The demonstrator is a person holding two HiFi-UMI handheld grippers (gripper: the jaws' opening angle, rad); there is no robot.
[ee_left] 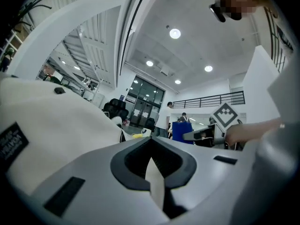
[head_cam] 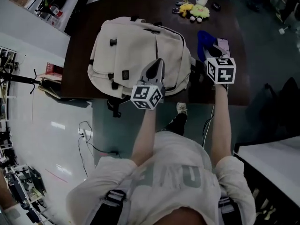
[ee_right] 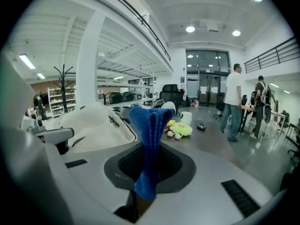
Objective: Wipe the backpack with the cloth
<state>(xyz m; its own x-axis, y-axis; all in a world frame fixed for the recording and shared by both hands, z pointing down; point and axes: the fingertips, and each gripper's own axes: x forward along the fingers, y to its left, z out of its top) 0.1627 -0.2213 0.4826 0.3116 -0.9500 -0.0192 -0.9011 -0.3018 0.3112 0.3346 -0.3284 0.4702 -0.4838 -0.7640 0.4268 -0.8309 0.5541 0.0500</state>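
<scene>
Firmly shut, both grippers hold something above the dark table.
The left gripper rests on top of the cream backpack, which lies flat on the table. Its own view shows the jaws pressed together on a thin fold of the bag's fabric, a pinch the head view is too far off to show. The right gripper, just past the bag's right edge, has its jaws clamped on the blue cloth, which stands up in folds between them. Only that gripper's view shows people standing beyond the table.
</scene>
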